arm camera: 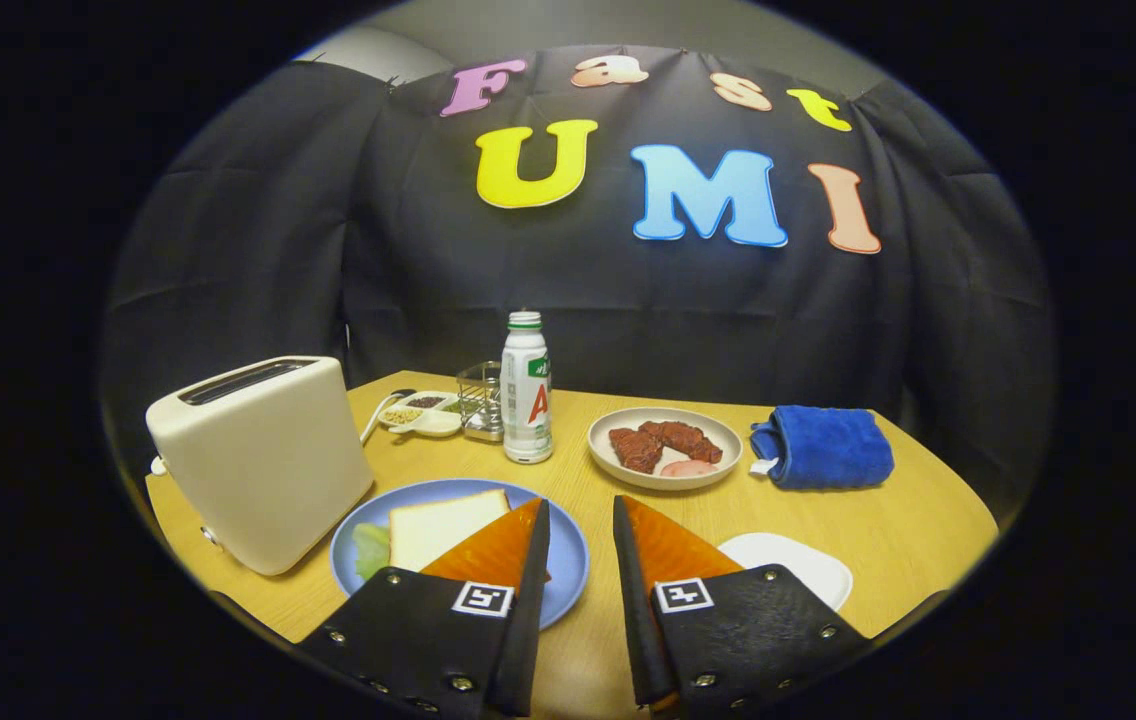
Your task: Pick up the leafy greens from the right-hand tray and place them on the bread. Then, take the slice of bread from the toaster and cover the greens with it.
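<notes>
A blue plate (568,560) lies just ahead of my left finger, partly under it. On it rests a slice of bread (443,525), with a bit of leafy green (371,548) sticking out from under its left edge. The cream toaster (263,460) stands to the left of the plate; its slot looks dark and I cannot tell what is in it. A white tray (798,565) lies by my right finger, mostly hidden by it. My gripper (580,505) is open above the table with nothing between its fingers.
Beyond the fingers stand a white bottle (526,390), a wire rack (480,400) and a small condiment dish (420,412). A beige plate with meat pieces (665,447) sits right of the bottle. A folded blue towel (823,447) lies at the far right.
</notes>
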Demonstrator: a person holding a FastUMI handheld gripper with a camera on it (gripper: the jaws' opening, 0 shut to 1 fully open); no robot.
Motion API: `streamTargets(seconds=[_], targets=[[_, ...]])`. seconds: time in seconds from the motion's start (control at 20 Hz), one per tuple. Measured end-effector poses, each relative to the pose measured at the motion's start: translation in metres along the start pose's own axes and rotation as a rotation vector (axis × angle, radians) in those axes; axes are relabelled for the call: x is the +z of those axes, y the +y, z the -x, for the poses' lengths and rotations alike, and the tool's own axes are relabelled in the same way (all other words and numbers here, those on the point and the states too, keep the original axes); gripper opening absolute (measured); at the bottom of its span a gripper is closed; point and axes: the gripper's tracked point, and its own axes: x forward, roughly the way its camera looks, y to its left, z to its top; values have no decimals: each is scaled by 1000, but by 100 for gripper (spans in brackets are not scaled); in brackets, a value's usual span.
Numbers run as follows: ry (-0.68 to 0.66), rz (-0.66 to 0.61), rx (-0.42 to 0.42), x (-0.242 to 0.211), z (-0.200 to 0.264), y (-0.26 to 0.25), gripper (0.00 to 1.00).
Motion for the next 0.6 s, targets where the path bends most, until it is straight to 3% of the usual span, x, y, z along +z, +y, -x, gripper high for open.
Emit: streamTargets(seconds=[0.15,0.4,0.6], targets=[[-39,-21,-16,10,13,-25,37],[-103,24,-110,18,32,-93,37],[-116,-8,-115,19,52,-137,37]])
